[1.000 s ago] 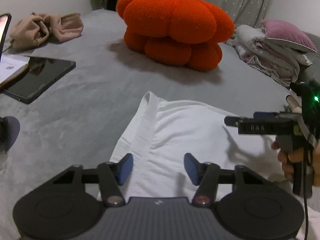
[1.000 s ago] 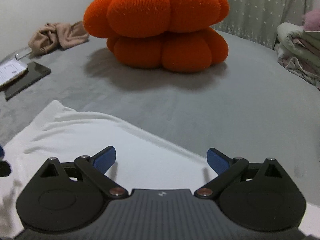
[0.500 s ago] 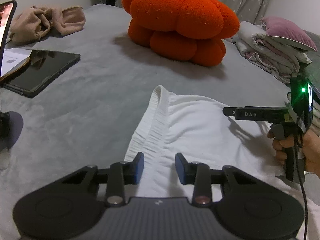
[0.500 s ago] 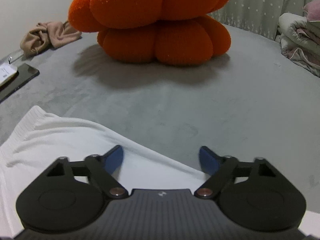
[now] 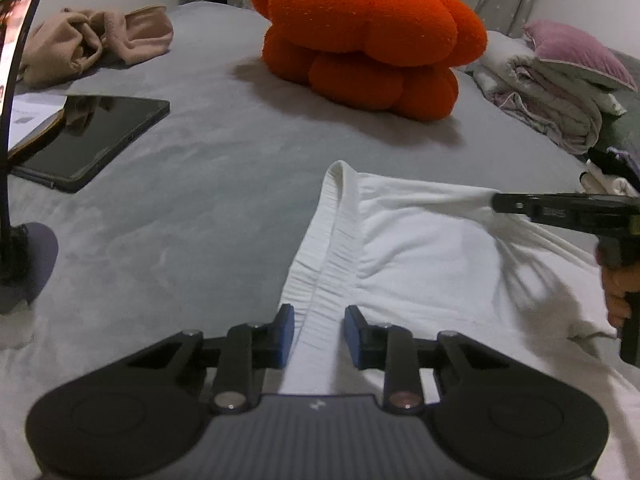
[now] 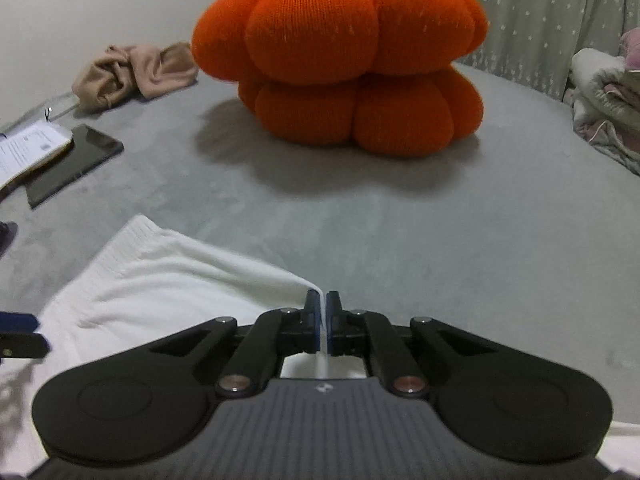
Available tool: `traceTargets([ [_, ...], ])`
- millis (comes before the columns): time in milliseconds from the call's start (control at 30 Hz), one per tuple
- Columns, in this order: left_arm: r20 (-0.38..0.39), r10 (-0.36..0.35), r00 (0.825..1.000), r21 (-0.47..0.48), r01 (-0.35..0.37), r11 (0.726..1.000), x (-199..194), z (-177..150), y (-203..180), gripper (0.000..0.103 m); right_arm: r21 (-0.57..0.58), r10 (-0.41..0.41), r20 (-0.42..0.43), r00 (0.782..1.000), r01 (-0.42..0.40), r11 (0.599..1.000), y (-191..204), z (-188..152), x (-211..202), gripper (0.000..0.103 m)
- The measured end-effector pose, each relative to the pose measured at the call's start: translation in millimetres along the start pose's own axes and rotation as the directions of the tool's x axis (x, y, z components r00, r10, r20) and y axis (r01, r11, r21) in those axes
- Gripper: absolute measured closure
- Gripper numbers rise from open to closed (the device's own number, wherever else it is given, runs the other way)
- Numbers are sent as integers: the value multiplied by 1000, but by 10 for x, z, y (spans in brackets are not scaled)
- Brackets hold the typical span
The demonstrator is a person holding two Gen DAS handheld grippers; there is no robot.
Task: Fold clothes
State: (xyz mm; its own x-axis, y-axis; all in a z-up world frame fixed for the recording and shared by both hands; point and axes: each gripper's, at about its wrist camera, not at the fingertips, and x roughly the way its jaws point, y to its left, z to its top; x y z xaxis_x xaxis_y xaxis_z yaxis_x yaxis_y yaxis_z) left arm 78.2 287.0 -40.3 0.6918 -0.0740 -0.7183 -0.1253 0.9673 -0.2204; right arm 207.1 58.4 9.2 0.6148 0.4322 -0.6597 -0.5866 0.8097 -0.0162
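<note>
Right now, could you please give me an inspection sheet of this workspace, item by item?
Surface: grey bed cover, soft.
Job's things: white garment spread flat, ribbed band running toward the camera.
Clutter: orange pumpkin cushion, beige crumpled cloth, dark tablet with papers beside it, stand base at left.
Grippers: left gripper closing around the ribbed band, pads not yet pressing; right gripper shut on the garment's far edge, pulling it taut.
Cables: nothing seen.
Surroundings: folded bedding pile with a pink pillow, starred curtain behind.
</note>
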Motion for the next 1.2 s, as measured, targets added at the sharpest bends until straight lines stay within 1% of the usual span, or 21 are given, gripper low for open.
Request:
traceTargets([
  [233, 15, -4, 1000, 17, 3, 1000, 26, -36, 23, 74, -12, 8, 56, 998, -7, 1000, 99, 44, -517, 100],
  [433, 40, 30, 999, 46, -32, 998, 32, -77, -50, 73, -68, 30, 96, 995, -23, 997, 273, 16, -926, 100],
  [567, 59, 49, 997, 56, -52, 997, 37, -99, -88, 73, -101, 56, 111, 992, -45, 994, 411, -25, -1175, 100],
  [767, 76, 65, 995, 56, -69, 996, 34, -117, -112, 73, -156, 121, 113, 986, -103, 982, 662, -175, -1505, 100],
  [833, 80, 68, 994, 54, -72, 996, 34, -128, -122, 73, -168, 148, 99, 984, -130, 977, 762, -273, -1593, 100],
  [967, 87, 69, 994, 45, -74, 996, 32, -143, -121, 73, -159, 200, 51, 979, -189, 969, 897, -505, -1628, 100],
  [1067, 92, 73, 993, 44, -78, 996, 28, -155, -137, 73, -135, 222, -1, 975, -220, 966, 966, -723, -1512, 100],
  [1200, 97, 79, 992, 52, -85, 995, 18, -174, -155, 73, -66, 242, -85, 966, -248, 966, 1009, -993, -1232, 100],
])
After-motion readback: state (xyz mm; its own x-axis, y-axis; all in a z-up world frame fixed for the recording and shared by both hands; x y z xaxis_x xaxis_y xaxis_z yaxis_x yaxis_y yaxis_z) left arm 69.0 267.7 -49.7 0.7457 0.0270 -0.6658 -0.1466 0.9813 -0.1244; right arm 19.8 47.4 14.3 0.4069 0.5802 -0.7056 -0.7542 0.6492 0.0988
